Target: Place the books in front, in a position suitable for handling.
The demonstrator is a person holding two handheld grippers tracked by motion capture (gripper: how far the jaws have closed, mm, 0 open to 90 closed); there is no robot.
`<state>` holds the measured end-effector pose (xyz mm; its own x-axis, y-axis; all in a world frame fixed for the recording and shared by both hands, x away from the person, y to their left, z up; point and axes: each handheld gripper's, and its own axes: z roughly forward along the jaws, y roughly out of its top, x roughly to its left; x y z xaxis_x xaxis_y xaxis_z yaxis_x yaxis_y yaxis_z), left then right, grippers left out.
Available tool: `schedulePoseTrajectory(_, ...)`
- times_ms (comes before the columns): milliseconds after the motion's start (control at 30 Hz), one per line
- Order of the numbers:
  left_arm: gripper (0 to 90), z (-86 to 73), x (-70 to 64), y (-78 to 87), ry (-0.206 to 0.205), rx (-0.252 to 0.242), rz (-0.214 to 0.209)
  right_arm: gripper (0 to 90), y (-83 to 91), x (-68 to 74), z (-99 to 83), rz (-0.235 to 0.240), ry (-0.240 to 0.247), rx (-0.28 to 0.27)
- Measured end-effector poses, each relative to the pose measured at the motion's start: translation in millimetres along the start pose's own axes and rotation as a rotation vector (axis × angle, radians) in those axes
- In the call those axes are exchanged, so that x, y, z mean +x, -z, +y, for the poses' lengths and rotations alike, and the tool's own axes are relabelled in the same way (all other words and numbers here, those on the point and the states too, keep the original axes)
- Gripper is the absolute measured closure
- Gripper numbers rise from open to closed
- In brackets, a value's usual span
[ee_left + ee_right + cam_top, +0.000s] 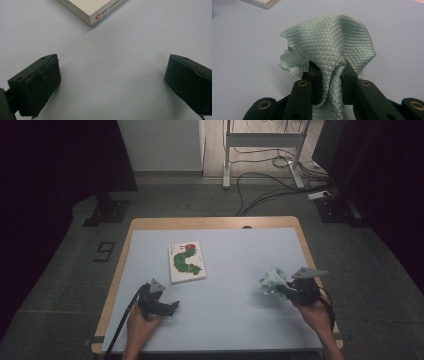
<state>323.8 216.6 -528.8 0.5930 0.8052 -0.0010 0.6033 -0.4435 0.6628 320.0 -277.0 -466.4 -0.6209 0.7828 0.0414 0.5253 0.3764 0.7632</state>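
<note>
Pale green waffle-weave cloth [332,45] bunched and clamped in right gripper [329,82]; left gripper [112,82] jaws apart over surface [230,315]; advisable to carry cloth flat toward caterpillar picture book [186,262].

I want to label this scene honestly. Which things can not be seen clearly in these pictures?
- Book: left gripper view, top edge cuts it; spine print too small.
- Cloth: right gripper view, the right tool covers its pinched part.
- Left tool: high view, dim and small; the left gripper view shows it open.
</note>
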Motion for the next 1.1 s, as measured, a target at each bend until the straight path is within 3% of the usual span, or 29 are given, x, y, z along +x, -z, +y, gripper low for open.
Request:
schedulePoseTrajectory(467,0.1,0.0,0.0,0.0,0.0,0.0,0.0,73.9,21.1,8.8,-34.7,-0.035,0.002,0.002)
schedulePoseTrajectory(867,0.1,0.0,0.0,0.0,0.001,0.0,0.0,73.3,10.2,-1.5,-63.1,-0.114,-0.022,0.044)
schedulePoseTrajectory(1100,0.1,0.0,0.0,0.0,0.001,0.0,0.001,70.4,5.0,-6.1,-73.2,-0.104,-0.056,0.052)
